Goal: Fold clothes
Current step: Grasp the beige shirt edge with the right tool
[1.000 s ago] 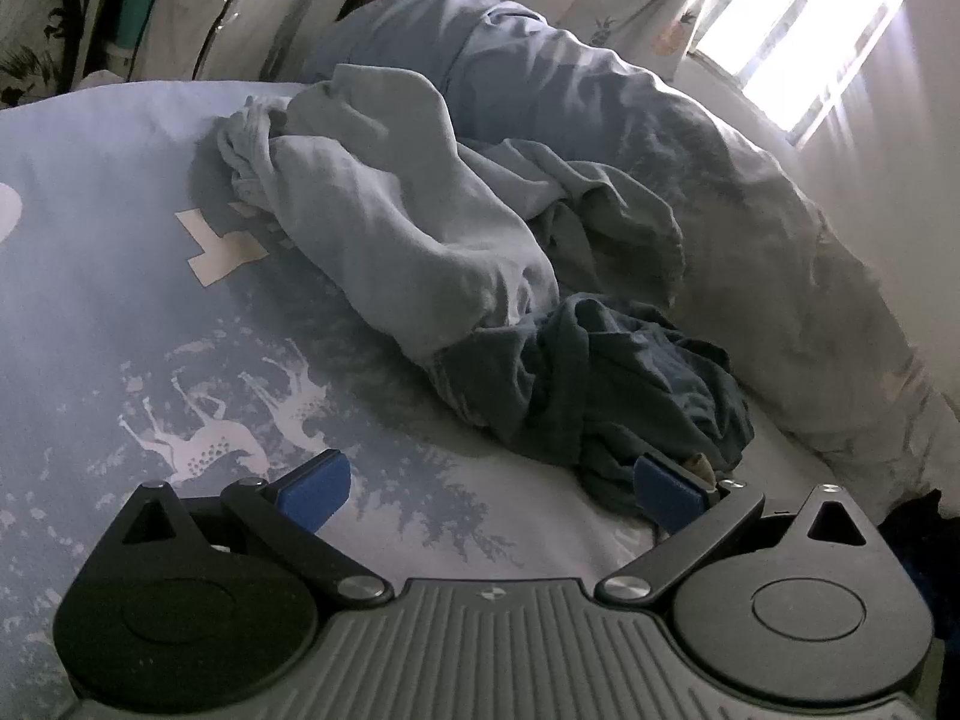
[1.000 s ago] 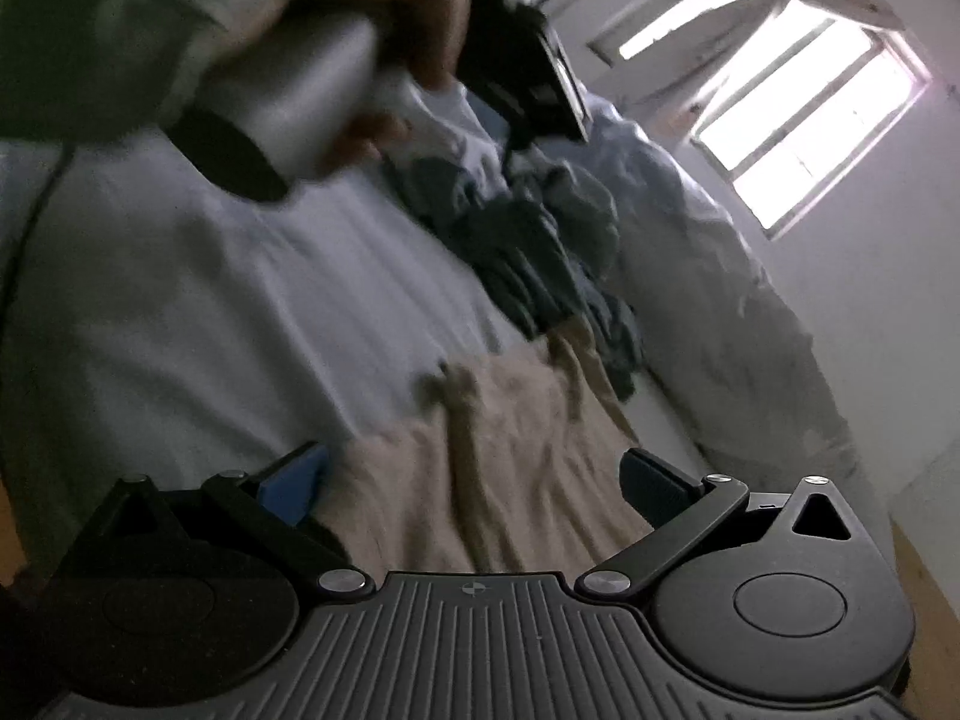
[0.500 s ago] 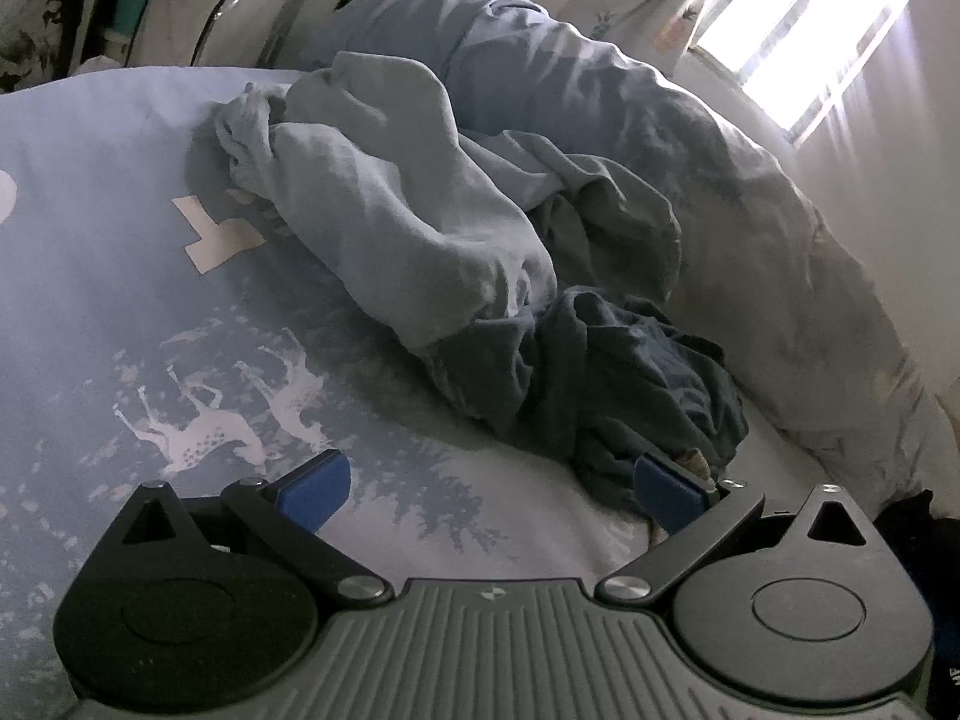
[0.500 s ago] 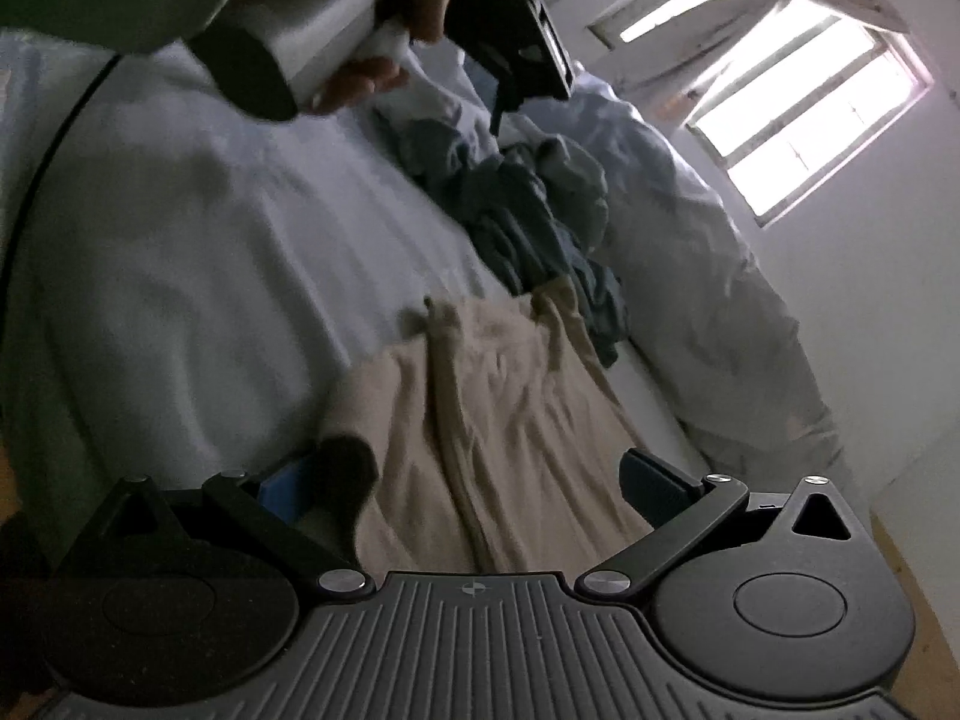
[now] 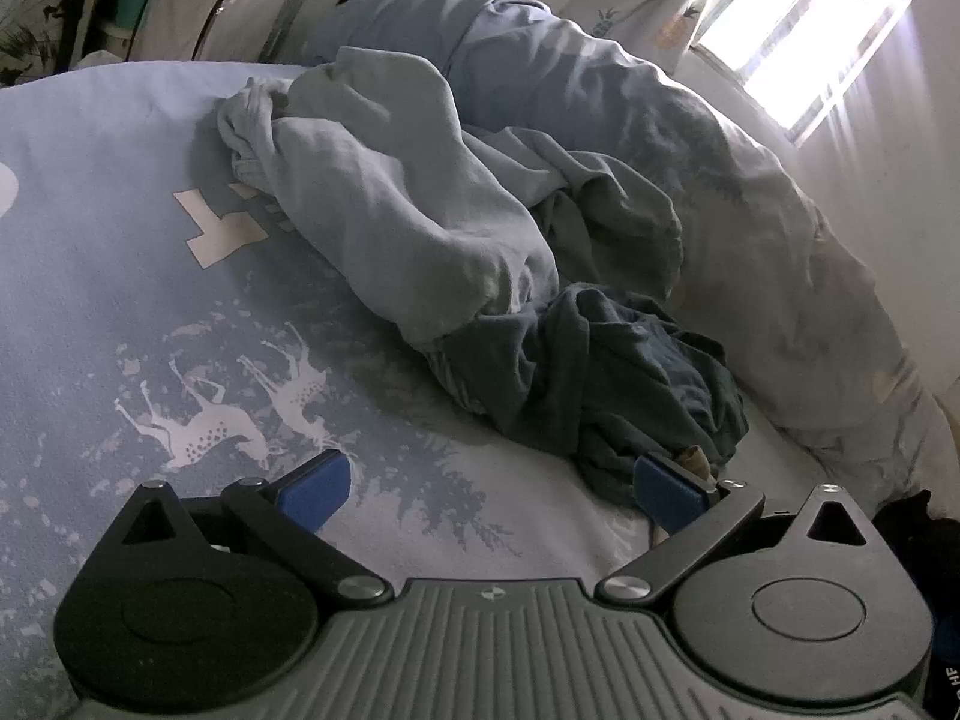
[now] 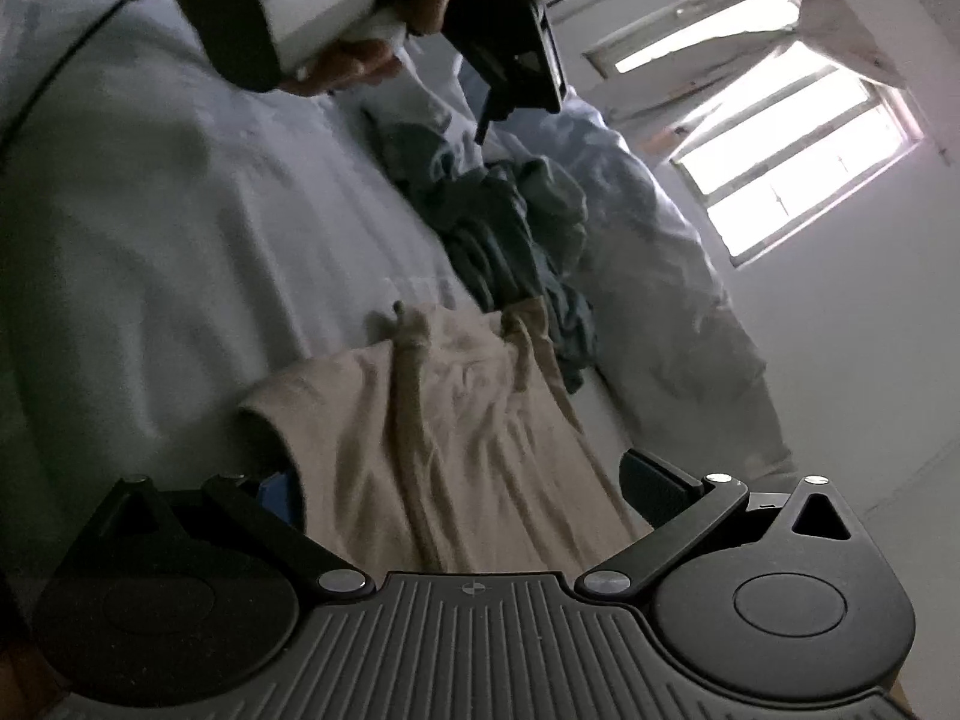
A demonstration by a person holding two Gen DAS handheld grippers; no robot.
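Note:
A crumpled light blue garment [image 5: 408, 204] lies on the bed, with a dark blue garment [image 5: 588, 372] bunched against its near end. My left gripper [image 5: 492, 492] hovers open just short of the dark blue one, and its right pad [image 5: 669, 492] is close to the cloth's edge. In the right wrist view a beige garment [image 6: 456, 438] is spread flat on the sheet. My right gripper [image 6: 465, 495] is open over its near end, with the cloth's left edge hiding part of the left finger. The dark pile [image 6: 498, 222] lies beyond it.
A printed blue bed sheet [image 5: 120, 300] covers the bed. A rolled duvet [image 5: 720, 180] runs along the far side under a bright window [image 6: 798, 156]. A hand holds the left gripper [image 6: 510, 42] above the pile. Clutter stands past the bed's head [image 5: 90, 0].
My right gripper has moved forward over the beige garment, which now reaches between its fingers. The left gripper has barely shifted and stays open.

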